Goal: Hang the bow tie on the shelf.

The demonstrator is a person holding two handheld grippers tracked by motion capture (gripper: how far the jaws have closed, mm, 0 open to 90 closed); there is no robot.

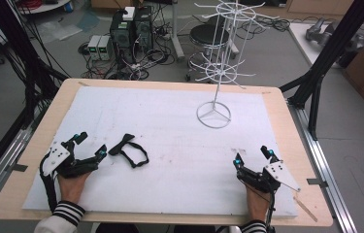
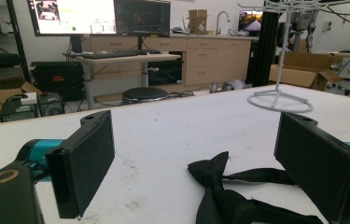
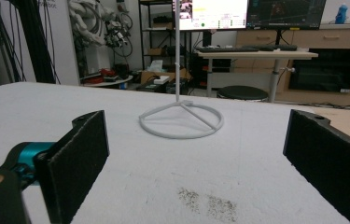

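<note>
My left gripper [image 1: 91, 145] rests jaws apart just beside the black bow tie [image 1: 128, 150] on the white mat [image 1: 170, 141] for pickup; right gripper [image 1: 253, 156] waits open, well apart.

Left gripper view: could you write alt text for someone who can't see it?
A black bow tie lies on a white table cover, apart from the left gripper and its two open black jaws. Beyond stands a white wire rack.

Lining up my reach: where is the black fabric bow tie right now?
In the high view the black fabric bow tie lies flat on the white table cover, left of centre, just right of the open left gripper.
</note>
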